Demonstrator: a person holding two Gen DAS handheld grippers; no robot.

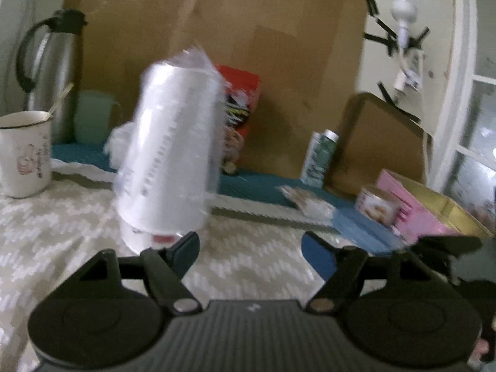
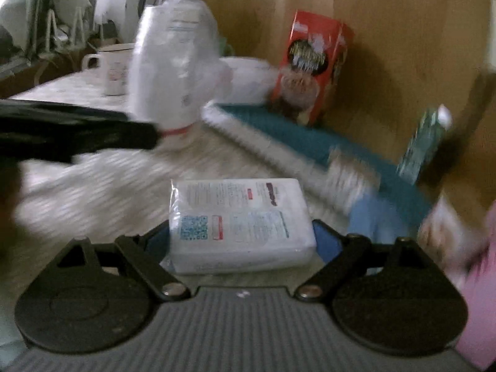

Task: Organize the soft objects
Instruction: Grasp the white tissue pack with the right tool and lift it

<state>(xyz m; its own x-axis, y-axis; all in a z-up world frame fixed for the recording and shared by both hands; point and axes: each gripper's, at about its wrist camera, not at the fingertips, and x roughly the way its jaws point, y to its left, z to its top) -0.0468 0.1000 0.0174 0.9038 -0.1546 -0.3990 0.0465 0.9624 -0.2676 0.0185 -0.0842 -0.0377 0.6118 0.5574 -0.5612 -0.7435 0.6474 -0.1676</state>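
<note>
Item: we pinch the tissue pack (image 2: pixel 240 226) crosswise in our right gripper (image 2: pixel 240 235); our left gripper (image 1: pixel 249 248), jaws spread, sits just right of the upright wrapped cup stack (image 1: pixel 169 155).

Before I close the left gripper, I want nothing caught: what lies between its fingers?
Nothing. In the left wrist view the left gripper is open with only patterned tablecloth showing in the gap; the wrapped cup stack stands beyond its left finger.

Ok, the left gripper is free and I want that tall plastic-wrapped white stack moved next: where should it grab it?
Grip the wrapped stack around its mid-body, coming in level from the front with the left gripper. It stands upright, slightly tilted, and the loose wrap at the top gives no firm hold.
</note>
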